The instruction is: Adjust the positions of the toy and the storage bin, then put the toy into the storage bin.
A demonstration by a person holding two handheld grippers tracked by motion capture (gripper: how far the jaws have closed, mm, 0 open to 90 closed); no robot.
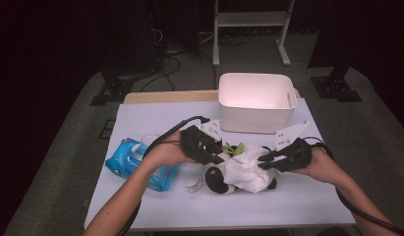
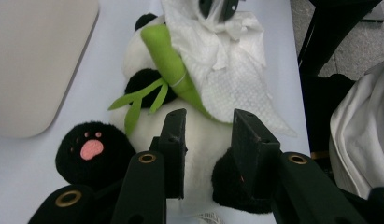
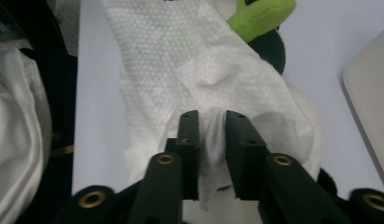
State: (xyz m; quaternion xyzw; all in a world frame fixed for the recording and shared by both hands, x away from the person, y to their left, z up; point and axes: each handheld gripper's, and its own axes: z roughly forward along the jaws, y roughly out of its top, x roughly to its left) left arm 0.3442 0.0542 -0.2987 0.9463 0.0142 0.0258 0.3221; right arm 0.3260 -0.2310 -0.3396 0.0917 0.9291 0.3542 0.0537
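In the high view, a plush panda (image 1: 224,179) is seen lying on the white table (image 1: 298,196), with a white wipe (image 1: 246,169) draped over its middle. The left gripper (image 1: 218,153) is held at the panda's left end and the right gripper (image 1: 265,161) at the wipe's right edge, each carried by a hand coming in from below. A white bin (image 1: 256,102) stands just behind the panda, and a blue wipe pack (image 1: 135,164) lies near the left forearm. In the left gripper view, the panda (image 2: 199,135) is seen along its length, a green bamboo stalk (image 2: 173,65) tucked in its black arm and a black paw (image 2: 89,154) with pink pads to the left. The left gripper (image 2: 208,119) has its jaws set narrowly apart across the white belly; the right-hand jaw seems to touch a black limb, though it cannot be told from this angle whether the plush is pinched. The wipe (image 2: 227,70) is spread over the far part of the body, and the bin (image 2: 35,60) shows at the upper left. In the right gripper view, the right gripper (image 3: 212,116) has a fold of the wipe (image 3: 199,60) gathered between its jaws, which stand only a little apart, the fold filling the gap and meeting both pads. The bamboo (image 3: 264,16) is seen at the top.
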